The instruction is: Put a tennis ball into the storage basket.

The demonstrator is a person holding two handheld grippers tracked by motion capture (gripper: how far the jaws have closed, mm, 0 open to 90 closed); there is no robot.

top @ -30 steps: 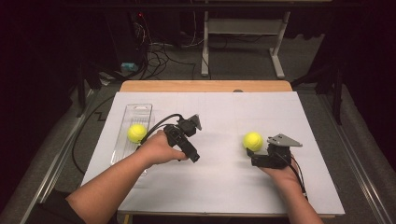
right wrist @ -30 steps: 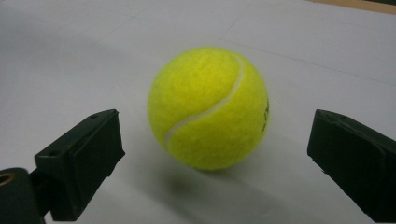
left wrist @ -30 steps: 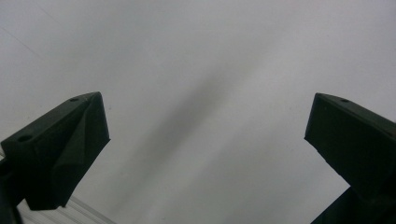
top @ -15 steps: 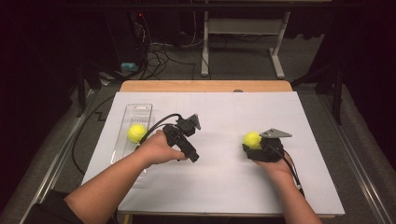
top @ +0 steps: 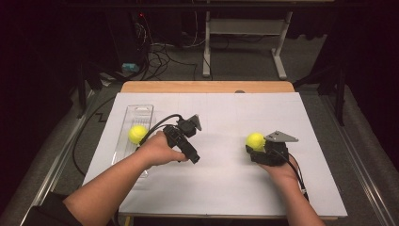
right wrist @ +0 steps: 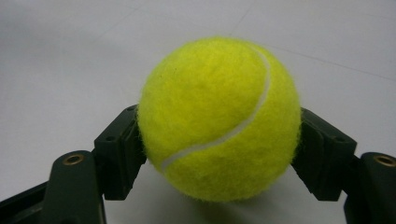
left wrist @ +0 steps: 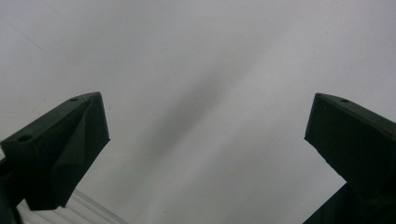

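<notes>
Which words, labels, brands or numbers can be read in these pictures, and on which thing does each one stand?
None can be read: the tennis ball in the right gripper shows a white seam but no print, and the white table cover, clear tray and left gripper bear no visible writing.

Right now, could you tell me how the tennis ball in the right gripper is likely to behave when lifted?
The tennis ball looks felted, so the right gripper, clamped at its sides, should hold it without slipping. Being round, it would probably roll across the white table if released.
</notes>
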